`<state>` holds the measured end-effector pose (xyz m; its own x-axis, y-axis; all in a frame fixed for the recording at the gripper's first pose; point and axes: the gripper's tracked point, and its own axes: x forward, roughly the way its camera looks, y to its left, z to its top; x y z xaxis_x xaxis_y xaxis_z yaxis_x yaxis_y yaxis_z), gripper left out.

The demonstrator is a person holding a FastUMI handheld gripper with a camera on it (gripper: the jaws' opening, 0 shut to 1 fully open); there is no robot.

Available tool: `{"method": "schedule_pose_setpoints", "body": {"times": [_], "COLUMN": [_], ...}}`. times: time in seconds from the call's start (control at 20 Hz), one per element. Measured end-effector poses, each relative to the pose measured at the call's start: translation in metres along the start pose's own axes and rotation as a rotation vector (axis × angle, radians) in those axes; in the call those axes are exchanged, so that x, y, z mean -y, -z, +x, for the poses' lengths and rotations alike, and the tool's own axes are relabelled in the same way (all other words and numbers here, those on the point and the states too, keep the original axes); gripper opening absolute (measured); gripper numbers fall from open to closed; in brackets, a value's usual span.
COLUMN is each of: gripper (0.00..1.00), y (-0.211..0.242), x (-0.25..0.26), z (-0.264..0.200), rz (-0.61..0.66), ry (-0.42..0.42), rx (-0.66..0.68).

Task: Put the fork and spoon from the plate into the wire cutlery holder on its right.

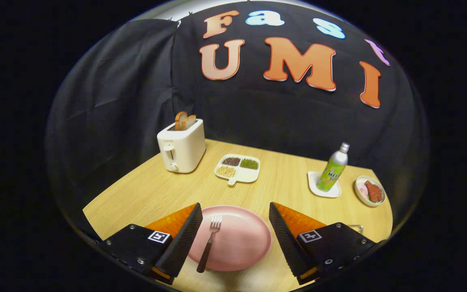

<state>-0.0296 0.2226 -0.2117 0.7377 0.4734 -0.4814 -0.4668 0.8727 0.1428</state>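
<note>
Hovering wide open and empty, the claw [235, 215] straddles the pink plate [245, 243]; the fork [209, 243] lies between its fingers. Step judged: first pickup. Next: descend, close on the handle.

Light wood table [152, 190], black cloth wall [112, 101] draped behind, creased

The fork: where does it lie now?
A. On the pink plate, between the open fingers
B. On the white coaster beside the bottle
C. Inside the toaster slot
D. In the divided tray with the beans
A: the fork rests on the pink plate, tines pointing away, while the gripper stands open with a finger on either side, touching nothing.
</note>
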Motion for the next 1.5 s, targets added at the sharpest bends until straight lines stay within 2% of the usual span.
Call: {"method": "schedule_pose_setpoints", "body": {"times": [0.25, 0.4, 0.65, 0.85, 1.0, 1.05, 1.1, 1.15, 1.3, 1.5], "gripper": [0.97, 0.90, 0.78, 0.63, 0.41, 0.36, 0.24, 0.18, 0.11, 0.05], "y": [0.055, 0.082, 0.109, 0.121, 0.129, 0.135, 0.138, 0.139, 0.136, 0.122], "x": [-0.019, -0.027, -0.039, -0.044, -0.045, -0.042, -0.039, -0.036, -0.037, -0.030], "z": [0.022, 0.028, 0.037, 0.041, 0.042, 0.042, 0.042, 0.043, 0.044, 0.043], "rz": [-0.022, -0.021, -0.020, -0.006, -0.012, -0.022, -0.026, -0.030, -0.021, 0.026], "ry": [-0.032, -0.052, -0.095, -0.103, -0.098, -0.074, -0.050, -0.039, -0.040, -0.032], "rx": [-0.213, -0.337, -0.471, -0.534, -0.572, -0.597, -0.612, -0.614, -0.604, -0.552]}}
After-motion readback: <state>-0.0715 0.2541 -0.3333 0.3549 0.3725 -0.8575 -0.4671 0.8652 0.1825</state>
